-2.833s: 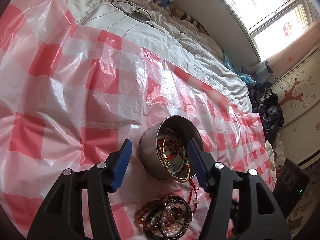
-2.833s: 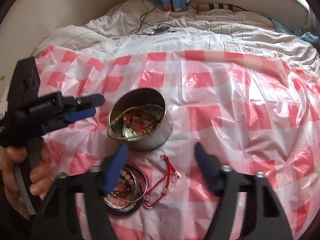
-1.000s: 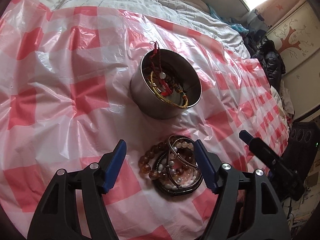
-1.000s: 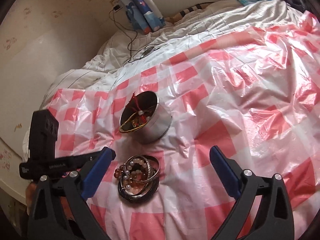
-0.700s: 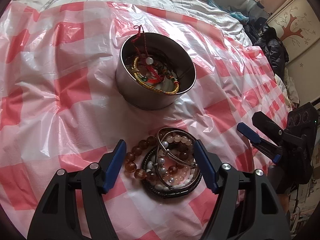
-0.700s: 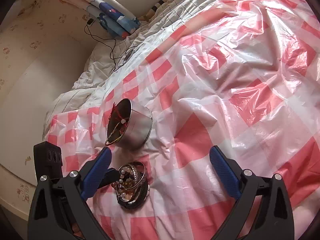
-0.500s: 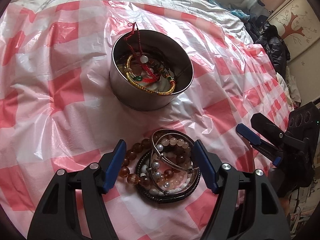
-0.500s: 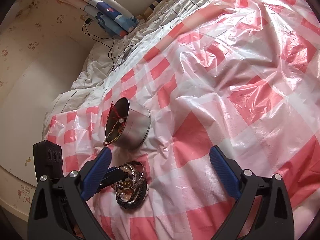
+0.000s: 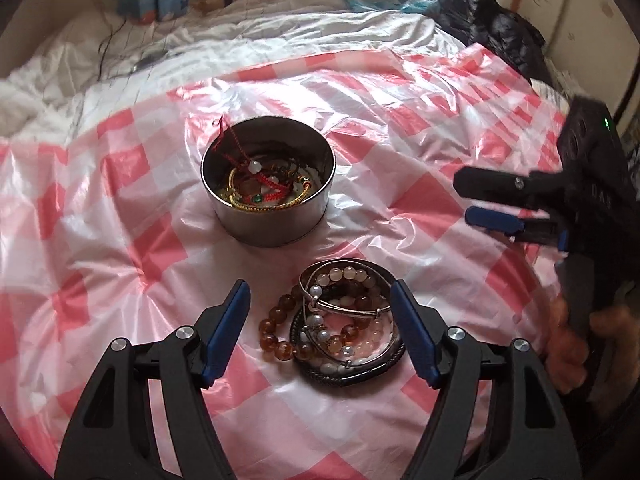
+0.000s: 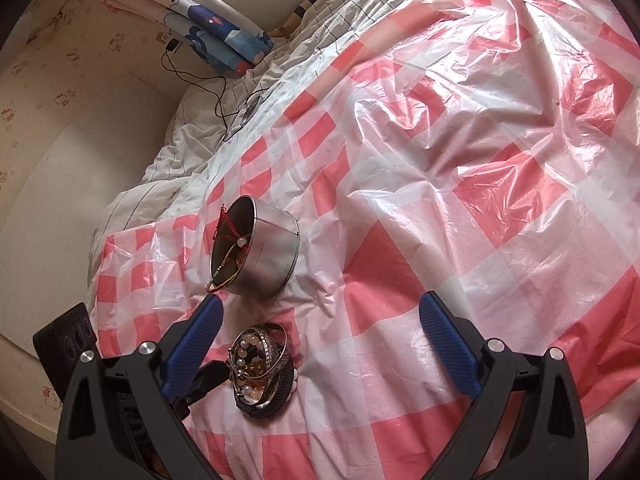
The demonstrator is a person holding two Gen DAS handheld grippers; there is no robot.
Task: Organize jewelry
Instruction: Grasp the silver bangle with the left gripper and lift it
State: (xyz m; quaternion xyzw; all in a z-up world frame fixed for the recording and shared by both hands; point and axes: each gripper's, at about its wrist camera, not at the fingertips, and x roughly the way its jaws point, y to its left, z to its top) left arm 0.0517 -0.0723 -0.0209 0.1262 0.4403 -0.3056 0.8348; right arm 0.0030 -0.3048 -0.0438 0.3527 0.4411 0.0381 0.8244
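A round metal tin (image 9: 268, 184) holds a gold chain and red cord bracelets; a red cord hangs over its far rim. In front of it lies a pile of bracelets (image 9: 340, 320): amber beads, pale beads, silver bangles, a black band. My left gripper (image 9: 320, 312) is open and empty, its fingers on either side of the pile. My right gripper (image 10: 320, 328) is open and empty over the sheet, right of the pile (image 10: 262, 368) and the tin (image 10: 264, 256). It also shows at the right in the left wrist view (image 9: 500, 200).
A pink and white checked plastic sheet (image 9: 100, 220) covers the bed. White bedding with a black cable (image 10: 216, 92) and a blue patterned pillow (image 10: 224, 44) lie beyond it. Dark clothes (image 9: 496, 36) are piled at the far right.
The left gripper has swung round and moved in over the bracelet pile, fingers still open. The right gripper has drawn back to the right, away from the tin. The red cord bracelet is now in the tin.
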